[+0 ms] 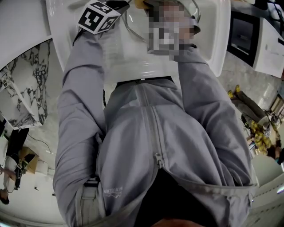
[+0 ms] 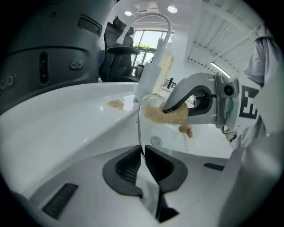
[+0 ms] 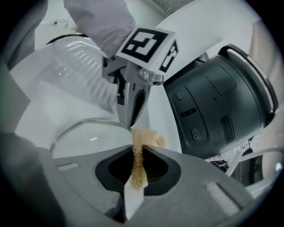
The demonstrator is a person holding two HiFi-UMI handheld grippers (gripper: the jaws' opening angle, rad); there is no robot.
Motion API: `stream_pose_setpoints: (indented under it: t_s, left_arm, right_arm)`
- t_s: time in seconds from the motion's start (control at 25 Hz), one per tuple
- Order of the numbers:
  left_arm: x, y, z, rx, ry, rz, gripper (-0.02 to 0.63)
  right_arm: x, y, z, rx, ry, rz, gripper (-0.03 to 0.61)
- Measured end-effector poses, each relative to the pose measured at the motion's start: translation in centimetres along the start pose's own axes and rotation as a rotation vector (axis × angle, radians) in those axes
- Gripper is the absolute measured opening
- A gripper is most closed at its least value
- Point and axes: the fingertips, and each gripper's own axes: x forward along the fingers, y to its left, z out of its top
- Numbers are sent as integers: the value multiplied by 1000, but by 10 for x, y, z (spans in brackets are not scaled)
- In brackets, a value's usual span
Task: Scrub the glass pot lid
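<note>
Left tool [image 2: 143, 148]: closed on the rim of the glass lid [image 3: 88, 137], which runs edge-on between its pads.
Right tool [image 3: 138, 148]: clamped on a tan scrub pad [image 3: 138, 166].
Scrub pad: at the lid's face, near the left tool's tips.
Glass lid: held tilted over the white sink [image 2: 66, 128].
Dark appliance [image 3: 222, 102]: beside the sink.
Faucet [image 2: 146, 20]: at the far side.

Light was bright and even, coming from round ceiling lamps [image 2: 171, 9] and a window [image 2: 144, 40] in the left gripper view. The white sink [image 2: 66, 119] gave soft glare, and a small highlight lay on the glass lid [image 3: 93, 138]. Every view bowed strongly, with dark corners. The scrub pad [image 3: 138, 166], close to the lens, was blurred.
</note>
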Motion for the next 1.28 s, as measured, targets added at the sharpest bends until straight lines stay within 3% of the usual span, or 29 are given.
stream_pose_setpoints:
  t_s: [0.2, 0.44, 0.52, 0.72, 1.0, 1.28]
  left_arm:
    - [1, 1, -4, -37, 23, 23, 23]
    - [1, 0, -1, -77, 13, 45, 15]
    - [1, -3, -2, -80, 19, 41, 11]
    - [0, -8, -7, -80, 24, 49, 8]
    - [-1, -10, -7, -91, 18, 78, 6]
    - [1, -12, -15, -96, 34, 87, 8]
  right_arm:
    - [17, 13, 3, -177, 69, 1, 35]
    - [20, 25, 18, -206, 64, -23, 35]
    - [18, 36, 17, -224, 80, 28, 35]
    - [11, 68, 8, -392, 140, 156, 35]
    - [2, 113, 13, -411, 159, 303, 35]
    - [-8, 157, 4, -353, 184, 481, 35]
